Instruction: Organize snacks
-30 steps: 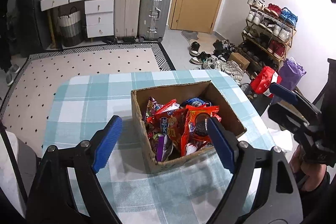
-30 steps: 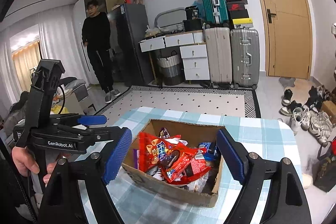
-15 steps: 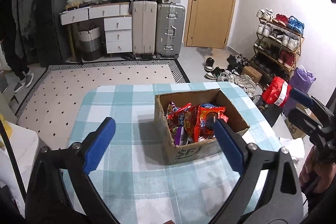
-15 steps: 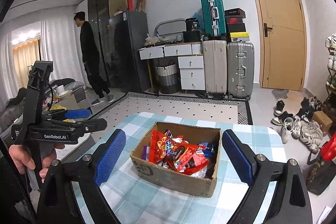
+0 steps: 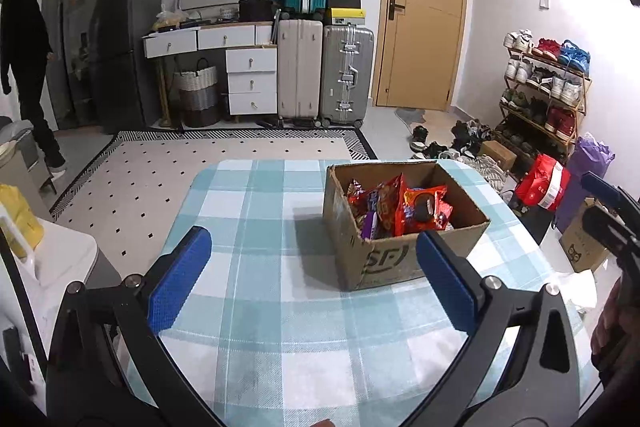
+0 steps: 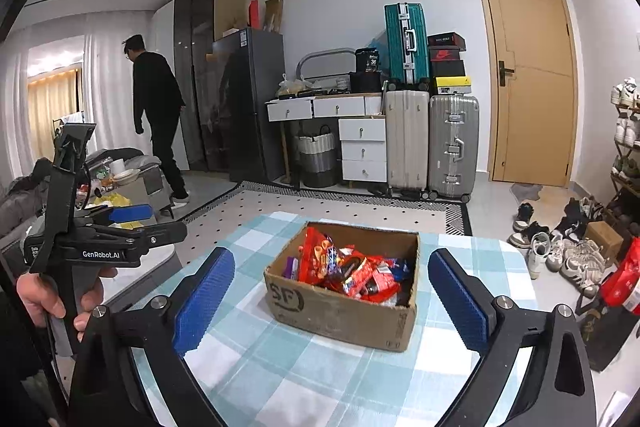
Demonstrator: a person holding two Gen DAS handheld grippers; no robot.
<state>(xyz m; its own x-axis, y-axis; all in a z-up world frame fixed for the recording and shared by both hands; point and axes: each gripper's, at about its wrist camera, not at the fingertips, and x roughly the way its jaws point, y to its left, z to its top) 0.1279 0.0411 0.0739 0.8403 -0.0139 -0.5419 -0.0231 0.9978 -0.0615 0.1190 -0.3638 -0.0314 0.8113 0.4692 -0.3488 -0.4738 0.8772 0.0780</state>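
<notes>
Nearest, the left gripper (image 5: 314, 281) and the right gripper (image 6: 330, 301) both hovered over the checked tablecloth (image 5: 256, 267), their jaws having just been opening and now spread wide with nothing between them. Beyond them the cardboard box (image 6: 340, 307) sat on the table, filled with snack packets (image 6: 344, 269). Far behind stood suitcases (image 6: 432, 143) by a wooden door (image 6: 532, 75).

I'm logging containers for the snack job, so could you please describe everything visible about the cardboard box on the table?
The cardboard box is brown, rectangular and open-topped with no flaps showing. A dark "SF" logo is printed on its near wall, which looks scuffed. It stands upright on the checked blue-and-white tablecloth, filled with mostly red and orange snack packets plus some purple ones. Nothing grips it; both tongs stand clear of it.
</notes>
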